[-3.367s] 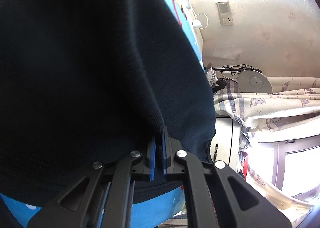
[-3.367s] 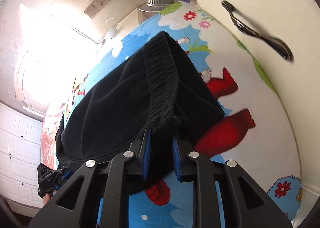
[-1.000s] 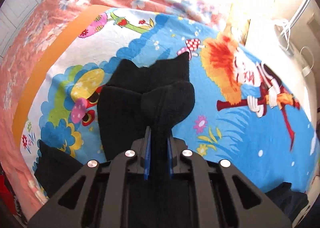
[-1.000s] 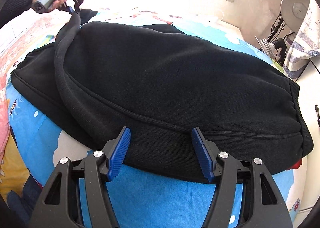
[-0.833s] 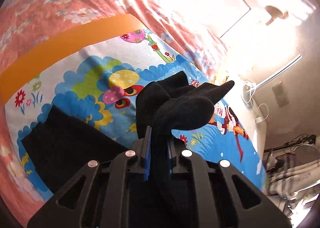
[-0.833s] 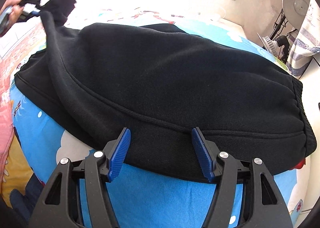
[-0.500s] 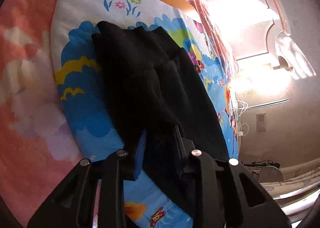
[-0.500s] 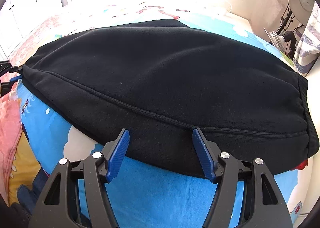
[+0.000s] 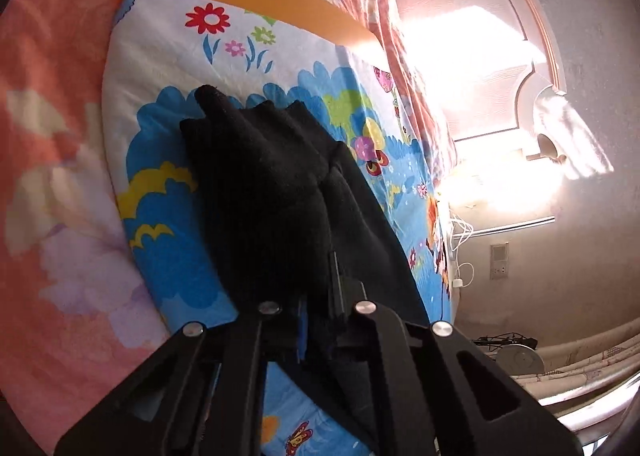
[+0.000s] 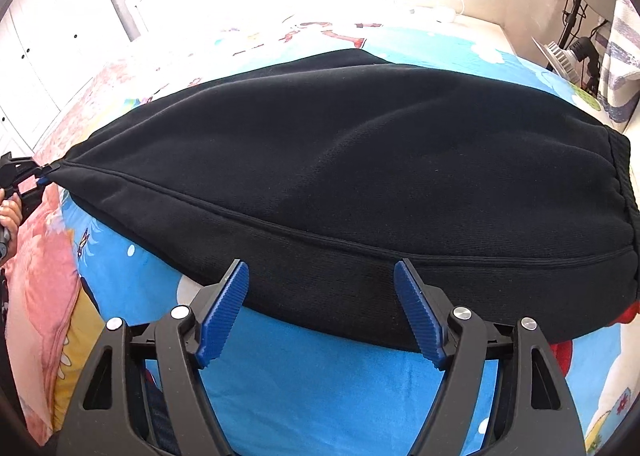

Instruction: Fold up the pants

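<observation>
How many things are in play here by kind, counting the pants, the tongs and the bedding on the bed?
Black pants: 1
Tongs: 2, the left tongs and the right tongs
Cartoon-print sheet: 1
Pink floral quilt: 1
Total: 5

A bed (image 10: 328, 388) covered by a bright blue cartoon-print sheet (image 9: 168, 216) carries black pants (image 10: 360, 176) spread flat across it, their cuffs (image 9: 240, 112) bunched near the sheet's white flowered edge; a pink floral quilt (image 9: 48, 136) lies alongside.
</observation>
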Demonstrator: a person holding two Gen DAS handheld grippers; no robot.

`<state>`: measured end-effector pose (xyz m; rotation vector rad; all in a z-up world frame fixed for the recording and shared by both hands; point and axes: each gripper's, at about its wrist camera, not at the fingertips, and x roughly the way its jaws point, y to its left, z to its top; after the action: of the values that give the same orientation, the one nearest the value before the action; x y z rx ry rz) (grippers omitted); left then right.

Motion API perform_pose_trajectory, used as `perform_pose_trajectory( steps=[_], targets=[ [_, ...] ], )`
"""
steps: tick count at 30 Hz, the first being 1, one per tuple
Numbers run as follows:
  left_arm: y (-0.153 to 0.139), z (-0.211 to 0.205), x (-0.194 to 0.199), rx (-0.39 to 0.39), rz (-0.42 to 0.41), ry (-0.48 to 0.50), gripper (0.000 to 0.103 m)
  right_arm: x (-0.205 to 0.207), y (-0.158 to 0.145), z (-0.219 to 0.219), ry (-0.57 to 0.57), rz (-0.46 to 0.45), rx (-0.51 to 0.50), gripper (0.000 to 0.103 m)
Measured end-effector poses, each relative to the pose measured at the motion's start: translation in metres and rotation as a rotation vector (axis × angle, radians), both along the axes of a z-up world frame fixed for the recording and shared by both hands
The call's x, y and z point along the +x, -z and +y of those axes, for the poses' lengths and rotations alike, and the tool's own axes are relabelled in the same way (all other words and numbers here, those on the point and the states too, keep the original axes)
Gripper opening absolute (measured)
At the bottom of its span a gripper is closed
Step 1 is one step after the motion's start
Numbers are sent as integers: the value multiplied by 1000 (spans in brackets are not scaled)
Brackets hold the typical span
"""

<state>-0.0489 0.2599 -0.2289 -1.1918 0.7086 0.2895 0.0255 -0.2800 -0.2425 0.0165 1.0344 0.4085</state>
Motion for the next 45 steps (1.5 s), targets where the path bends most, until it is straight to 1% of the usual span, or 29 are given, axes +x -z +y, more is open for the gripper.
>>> perform_pose_trajectory(
  steps=[1,3,4,5,6,7,8,9,11,12,13,14,16,17,18,19,20,22,23,25,26,28,30,31,33,35,36,38,45],
  targets=[
    [2,1,-1,9,15,1,7,1,2,1,3,15,3,73],
    [30,8,4,-21,102,33,11,-2,2,4,-14,1,-23,73],
    [45,12,0,-54,136,18,21,-3,1,4,-22,-9,-34,73],
    [52,17,-9,-79,126,-19,35,-3,1,2,-24,-12,-34,73],
    [51,20,-16,-86,74,-40,40,-2,2,1,-22,-5,-27,74],
    [48,23,-20,-69,43,-58,48,-1,4,1,-19,4,-22,74],
    [45,27,-22,-54,29,-74,50,-1,5,1,-19,3,-26,75],
    [45,33,-18,-59,19,-71,49,-1,5,4,-25,0,-38,75],
    [54,43,-2,-106,26,-29,47,-3,5,9,-38,-6,-57,77],
    [56,45,5,-115,48,-23,32,-3,4,10,-41,-8,-64,77],
    [48,45,8,-72,75,-24,25,-3,4,11,-41,-10,-62,77],
    [33,42,9,2,71,-23,17,-4,4,10,-36,-8,-52,77],
    [9,36,16,142,53,-10,17,-4,5,9,-29,-2,-40,78],
    [10,36,22,180,74,8,19,-4,6,10,-35,-6,-52,78],
    [20,36,29,177,123,25,24,-5,6,12,-48,-12,-73,78],
    [29,37,28,149,172,4,35,-8,6,14,-63,-19,-91,78],
    [32,34,16,125,165,-47,45,-10,6,13,-71,-23,-95,78],
    [26,16,-6,104,104,-82,45,-10,9,9,-67,-18,-79,78],
    [25,2,-15,66,79,-68,45,-9,10,8,-68,-21,-78,79],
    [26,-41,-19,-51,-8,33,41,-10,10,13,-77,-30,-104,81],
    [26,-66,-14,-83,-37,101,41,-12,11,15,-80,-35,-119,82],
    [30,-115,0,-124,-44,225,40,-16,12,19,-77,-46,-139,83],
    [46,-148,12,-222,-29,288,39,-21,11,18,-72,-45,-126,83],
    [53,-159,19,-249,-19,308,37,-21,10,14,-67,-40,-106,83],
    [64,-174,27,-260,7,331,34,-19,7,5,-58,-33,-63,82],
    [70,-177,34,-287,-10,324,33,-15,5,-6,-47,-29,-30,82],
    [69,-178,36,-272,-9,330,33,-14,5,-8,-42,-26,-18,82],
    [71,-179,37,-293,-5,329,32,-12,3,-9,-40,-30,-11,82],
    [59,-179,26,-292,-17,333,29,-13,-5,-6,-52,-70,-5,82]
  ],
)
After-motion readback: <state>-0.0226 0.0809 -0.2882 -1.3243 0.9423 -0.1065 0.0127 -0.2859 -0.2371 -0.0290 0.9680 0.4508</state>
